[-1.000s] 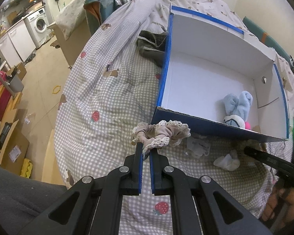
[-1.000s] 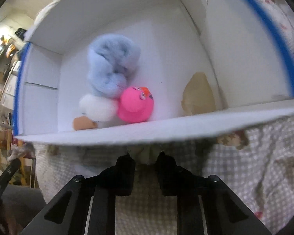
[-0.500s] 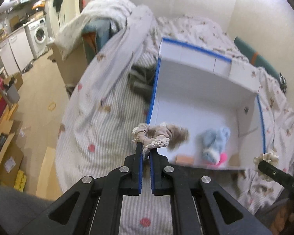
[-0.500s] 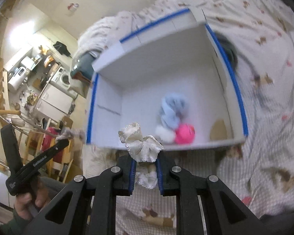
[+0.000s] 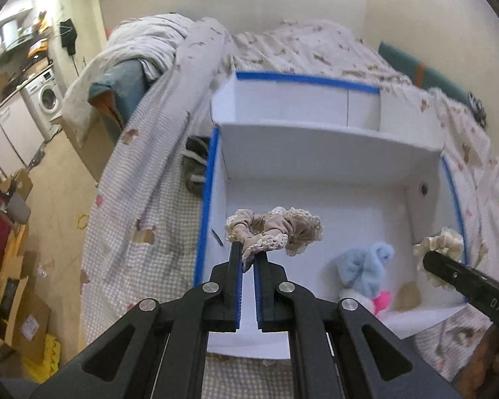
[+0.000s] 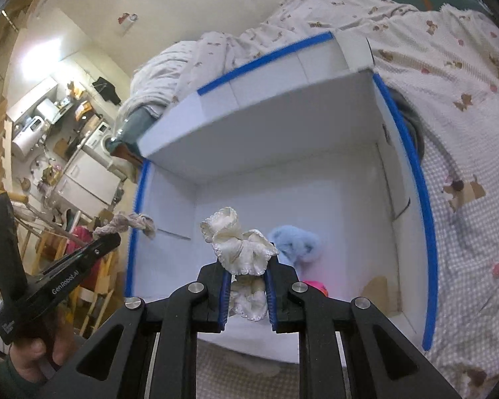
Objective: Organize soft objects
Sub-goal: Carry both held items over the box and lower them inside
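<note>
My left gripper [image 5: 247, 252] is shut on a beige lace-edged scrunchie [image 5: 276, 231] and holds it above the left part of the white box with blue edges [image 5: 205, 206]. My right gripper [image 6: 246, 267] is shut on a cream lace-edged scrunchie [image 6: 239, 249] and holds it above the same box [image 6: 425, 232]; it also shows in the left wrist view [image 5: 440, 244]. A light blue plush toy [image 5: 366, 271] and a pink ball [image 5: 382, 299] lie in the box's near right corner. The left gripper with its scrunchie [image 6: 126, 222] shows at the left of the right wrist view.
The box sits on a bed with a checked, printed cover [image 5: 139, 206]. A dark grey cloth [image 5: 194, 166] lies beside the box's left wall. A rumpled duvet [image 5: 139, 53] lies at the bed's far end. Cardboard boxes [image 5: 13, 306] and a washing machine [image 5: 46, 99] stand at left.
Both grippers have risen from the bed in front of the box to above the box's inside, each carrying its scrunchie. The right gripper picked up the cream scrunchie.
</note>
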The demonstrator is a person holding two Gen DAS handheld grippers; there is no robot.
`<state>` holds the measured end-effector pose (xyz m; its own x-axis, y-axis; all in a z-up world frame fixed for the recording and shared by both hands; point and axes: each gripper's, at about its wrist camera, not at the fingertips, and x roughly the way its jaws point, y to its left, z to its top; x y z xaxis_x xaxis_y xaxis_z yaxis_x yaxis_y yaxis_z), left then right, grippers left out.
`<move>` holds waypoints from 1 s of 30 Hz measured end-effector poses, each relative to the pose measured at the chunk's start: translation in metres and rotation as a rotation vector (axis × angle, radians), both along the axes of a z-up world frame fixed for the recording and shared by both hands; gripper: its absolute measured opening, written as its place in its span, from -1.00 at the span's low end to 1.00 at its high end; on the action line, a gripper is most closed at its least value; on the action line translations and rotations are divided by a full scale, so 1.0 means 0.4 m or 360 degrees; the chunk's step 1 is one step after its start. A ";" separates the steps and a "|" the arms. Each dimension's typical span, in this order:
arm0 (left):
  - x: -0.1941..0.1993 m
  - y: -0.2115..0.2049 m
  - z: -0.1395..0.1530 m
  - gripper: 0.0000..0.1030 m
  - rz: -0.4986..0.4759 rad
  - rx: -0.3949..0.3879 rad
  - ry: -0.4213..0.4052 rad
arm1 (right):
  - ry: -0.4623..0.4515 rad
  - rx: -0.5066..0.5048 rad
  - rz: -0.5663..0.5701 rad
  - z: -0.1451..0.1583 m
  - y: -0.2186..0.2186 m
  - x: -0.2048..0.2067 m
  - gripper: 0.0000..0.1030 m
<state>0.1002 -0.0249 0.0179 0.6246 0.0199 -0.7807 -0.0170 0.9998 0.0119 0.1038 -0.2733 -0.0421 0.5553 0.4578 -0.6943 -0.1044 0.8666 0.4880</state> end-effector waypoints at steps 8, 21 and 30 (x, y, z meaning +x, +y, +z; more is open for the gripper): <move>0.024 -0.031 -0.145 -0.88 -0.0070 0.0069 0.0098 | 0.0112 -0.0151 0.0062 -0.072 0.033 0.016 -0.61; 0.021 -0.043 -0.178 -0.88 -0.0098 0.0078 0.0129 | 0.0158 -0.0214 0.0224 -0.102 0.106 0.034 -0.61; 0.035 -0.043 -0.194 -0.88 -0.0094 0.0052 0.0195 | 0.0173 -0.0219 0.0231 -0.108 0.103 0.034 -0.61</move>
<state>0.1142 -0.0421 -0.0596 0.5256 0.0125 -0.8506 0.0456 0.9980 0.0428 0.1176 -0.2320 -0.0853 0.4090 0.4247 -0.8077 -0.1863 0.9053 0.3817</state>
